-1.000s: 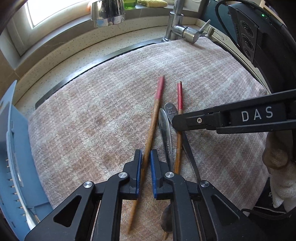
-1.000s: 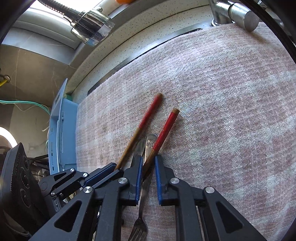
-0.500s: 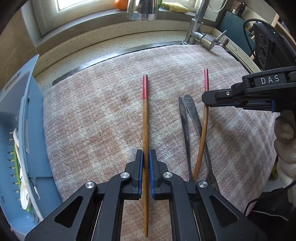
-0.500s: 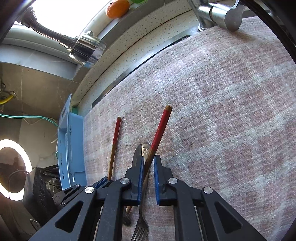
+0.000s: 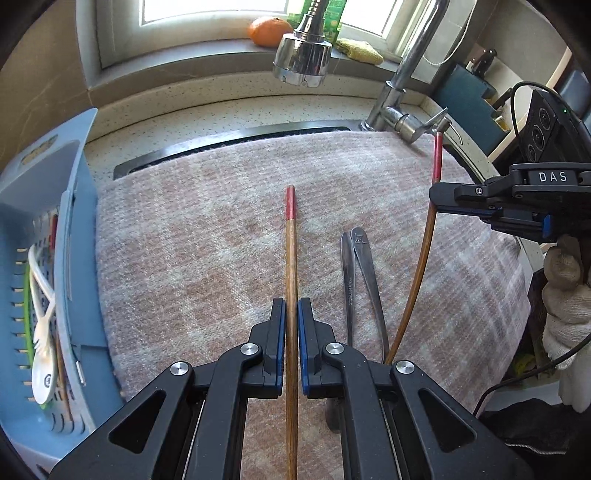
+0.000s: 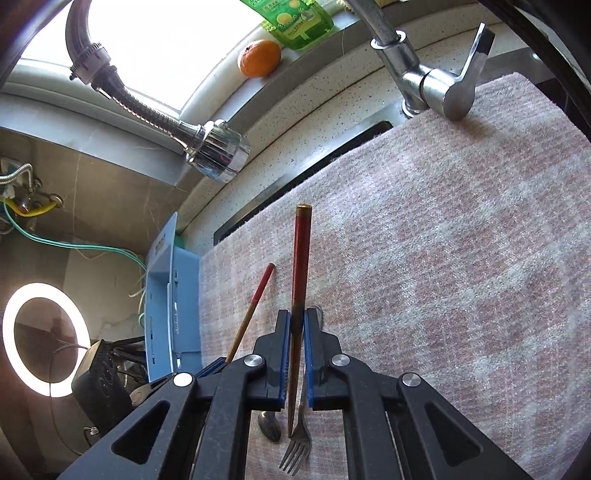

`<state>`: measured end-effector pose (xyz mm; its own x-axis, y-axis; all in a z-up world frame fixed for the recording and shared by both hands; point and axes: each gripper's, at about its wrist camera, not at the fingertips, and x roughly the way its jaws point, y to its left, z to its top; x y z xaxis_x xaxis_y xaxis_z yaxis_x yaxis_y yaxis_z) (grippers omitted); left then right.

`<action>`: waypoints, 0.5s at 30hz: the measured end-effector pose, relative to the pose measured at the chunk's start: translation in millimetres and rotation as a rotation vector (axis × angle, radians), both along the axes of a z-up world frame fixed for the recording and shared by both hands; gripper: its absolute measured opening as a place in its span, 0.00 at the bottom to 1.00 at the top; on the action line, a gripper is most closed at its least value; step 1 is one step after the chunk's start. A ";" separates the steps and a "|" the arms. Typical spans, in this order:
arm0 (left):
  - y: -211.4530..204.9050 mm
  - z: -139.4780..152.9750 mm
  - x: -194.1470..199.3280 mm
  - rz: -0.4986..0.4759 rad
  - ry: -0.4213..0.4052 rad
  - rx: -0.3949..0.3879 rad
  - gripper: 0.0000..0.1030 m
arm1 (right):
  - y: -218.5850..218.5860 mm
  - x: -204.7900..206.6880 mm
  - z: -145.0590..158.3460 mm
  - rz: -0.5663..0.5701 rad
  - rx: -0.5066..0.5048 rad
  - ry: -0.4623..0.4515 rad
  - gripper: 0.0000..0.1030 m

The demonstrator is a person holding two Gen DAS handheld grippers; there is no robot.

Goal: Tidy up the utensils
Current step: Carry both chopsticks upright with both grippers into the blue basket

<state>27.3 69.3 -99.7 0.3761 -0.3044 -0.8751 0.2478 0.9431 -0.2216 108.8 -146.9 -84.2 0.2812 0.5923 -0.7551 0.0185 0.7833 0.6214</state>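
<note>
My left gripper (image 5: pixel 291 314) is shut on a wooden chopstick with a red end (image 5: pixel 291 266), held level above the pink checked mat (image 5: pixel 184 240). My right gripper (image 6: pixel 296 328) is shut on the second red-ended chopstick (image 6: pixel 301 258), raised above the mat; it also shows in the left wrist view (image 5: pixel 424 243) at the right. A steel spoon (image 5: pixel 347 280) and a steel fork (image 5: pixel 369 277) lie side by side on the mat between the two grippers. The fork's tines (image 6: pixel 295 452) and the spoon's bowl (image 6: pixel 269 424) show under my right gripper.
A blue utensil tray (image 5: pixel 74 221) stands at the mat's left edge, holding a white plastic spoon (image 5: pixel 42 376) and other utensils. A chrome tap head (image 5: pixel 303 59) hangs over the far side, its lever (image 6: pixel 454 88) at the back right. An orange (image 5: pixel 269 31) sits on the sill.
Both grippers have lifted their chopsticks off the mat and drawn apart. The right one has swung to the right; the left chopstick now points straight ahead. The spoon and fork stayed put.
</note>
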 end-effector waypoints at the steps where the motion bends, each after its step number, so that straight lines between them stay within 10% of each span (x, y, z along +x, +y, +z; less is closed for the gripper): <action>1: 3.4 2.0 -0.9 0.009 -0.004 -0.002 0.05 | -1.0 0.7 2.7 0.001 -0.003 -0.010 0.06; 15: 43.4 45.1 -17.5 0.108 -0.105 -0.018 0.05 | 18.1 -0.7 46.6 0.047 0.085 -0.076 0.06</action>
